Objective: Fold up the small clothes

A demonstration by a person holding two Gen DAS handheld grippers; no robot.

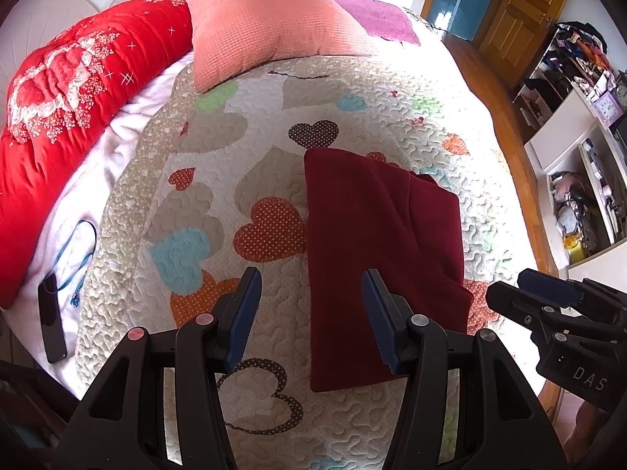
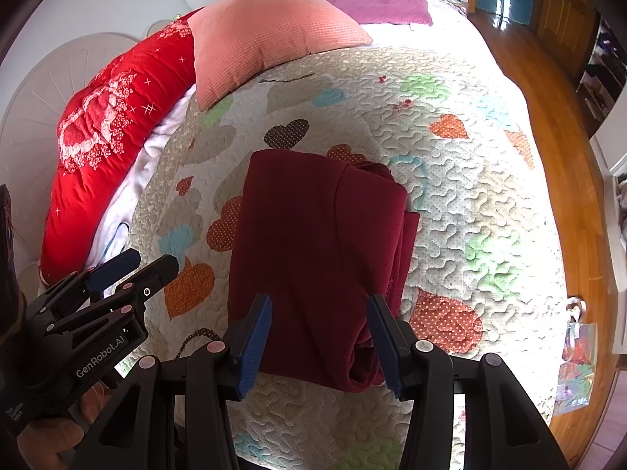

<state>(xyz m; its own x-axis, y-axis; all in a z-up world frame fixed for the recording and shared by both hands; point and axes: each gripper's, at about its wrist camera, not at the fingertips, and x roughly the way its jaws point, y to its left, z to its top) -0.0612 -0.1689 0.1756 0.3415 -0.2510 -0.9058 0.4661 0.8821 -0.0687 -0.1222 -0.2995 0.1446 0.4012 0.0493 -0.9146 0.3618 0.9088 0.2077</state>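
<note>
A folded maroon garment is lying on the heart-patterned quilt of the bed, while the left claw and right claw are both hovering over its near edge with fingers spread apart, gripping nothing.

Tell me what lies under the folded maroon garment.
The maroon garment lies flat on the heart-patterned quilt, covering parts of several printed hearts, whose edges peek out along its sides. Its own folded layers show at the right edge; anything tucked between them is hidden.
</note>
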